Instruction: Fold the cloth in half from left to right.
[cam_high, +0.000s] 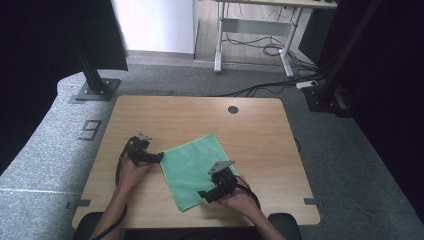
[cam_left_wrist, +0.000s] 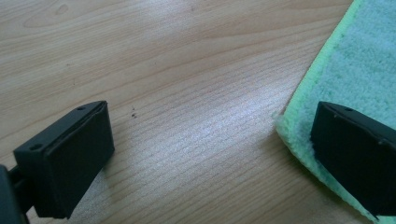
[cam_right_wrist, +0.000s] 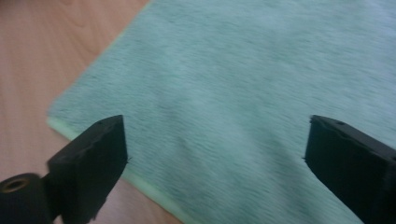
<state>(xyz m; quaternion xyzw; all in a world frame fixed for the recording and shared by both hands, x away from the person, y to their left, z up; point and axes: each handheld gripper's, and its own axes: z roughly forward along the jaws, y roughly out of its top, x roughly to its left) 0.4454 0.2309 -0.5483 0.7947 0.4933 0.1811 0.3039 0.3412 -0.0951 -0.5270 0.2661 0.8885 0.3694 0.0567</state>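
On the table (cam_high: 150, 107), one green cloth (cam_high: 192, 167) between two open grippers.

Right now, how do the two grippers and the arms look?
Both grippers, left and right, are black with two blocky, flat-faced jaws, and each carries a grey three-cornered plate on top. A dark cable trails from each. The forearms are bare, no sleeves visible.

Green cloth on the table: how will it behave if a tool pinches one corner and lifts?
The cloth lies fully flat on the table, so it is probably floppy and would drape from a pinched corner. Its fuzzy pile, seen in the left gripper view, suggests it is light and not slippery. If pushed, it would likely bunch rather than slide whole.
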